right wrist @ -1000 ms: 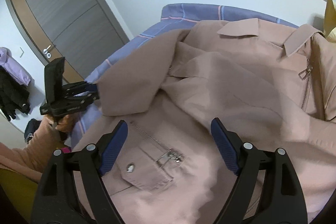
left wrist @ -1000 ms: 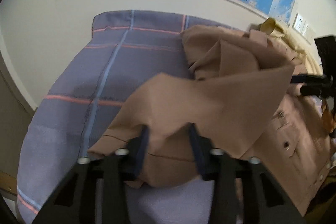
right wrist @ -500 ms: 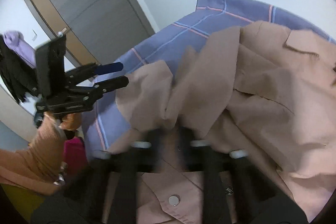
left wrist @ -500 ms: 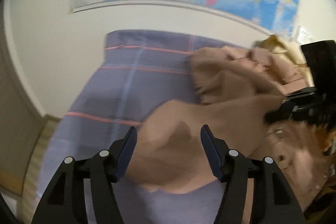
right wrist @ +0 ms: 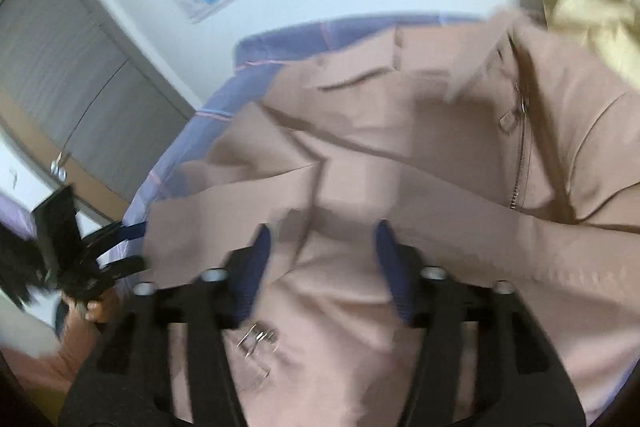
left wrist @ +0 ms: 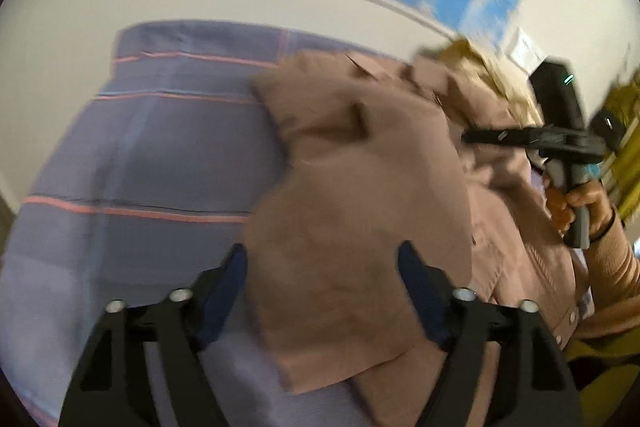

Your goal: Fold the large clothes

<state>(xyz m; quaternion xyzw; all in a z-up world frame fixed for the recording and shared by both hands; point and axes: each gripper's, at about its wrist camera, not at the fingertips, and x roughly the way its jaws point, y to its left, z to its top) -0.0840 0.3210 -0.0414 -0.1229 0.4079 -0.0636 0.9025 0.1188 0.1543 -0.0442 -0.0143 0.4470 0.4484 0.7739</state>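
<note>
On bed [left wrist: 152, 163]: jacket [left wrist: 360, 211] with sleeve now folded over body | left tongs [left wrist: 322, 269] parted, let go | right tongs [right wrist: 322, 253] just reopened, pinch nothing | fold laid, next fold pending

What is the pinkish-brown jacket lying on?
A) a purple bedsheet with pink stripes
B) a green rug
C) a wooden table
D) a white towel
A: the jacket is spread over a purple bedsheet crossed by thin pink stripes, seen from both wrist views.
</note>
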